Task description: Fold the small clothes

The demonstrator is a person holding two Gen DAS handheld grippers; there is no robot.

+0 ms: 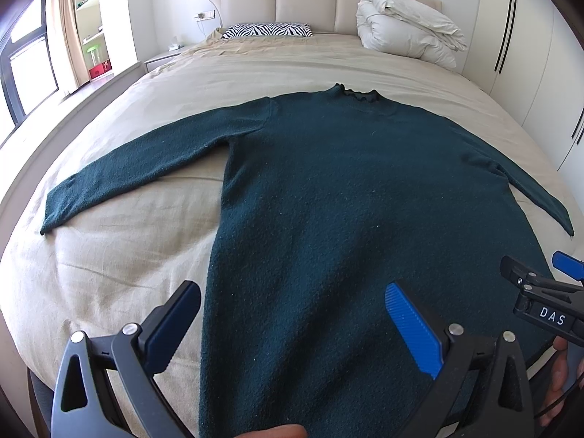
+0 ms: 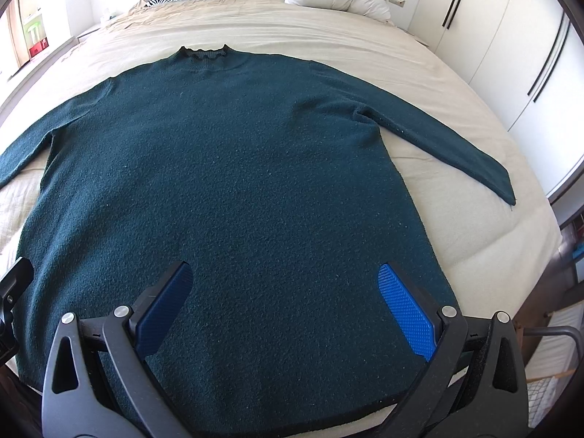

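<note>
A dark teal long-sleeved sweater (image 1: 328, 189) lies flat on the bed, collar away from me and both sleeves spread out; it also shows in the right wrist view (image 2: 226, 168). My left gripper (image 1: 292, 314) is open and empty above the sweater's lower left part, its left finger over the sheet. My right gripper (image 2: 284, 292) is open and empty above the sweater's lower hem area. The right gripper also shows at the right edge of the left wrist view (image 1: 540, 292).
The bed (image 1: 109, 241) has a beige sheet. A zebra-print pillow (image 1: 268, 30) and a folded white duvet (image 1: 405, 25) lie by the headboard. White wardrobes (image 2: 511, 54) stand on the right. A window and shelves (image 1: 87, 18) are on the left.
</note>
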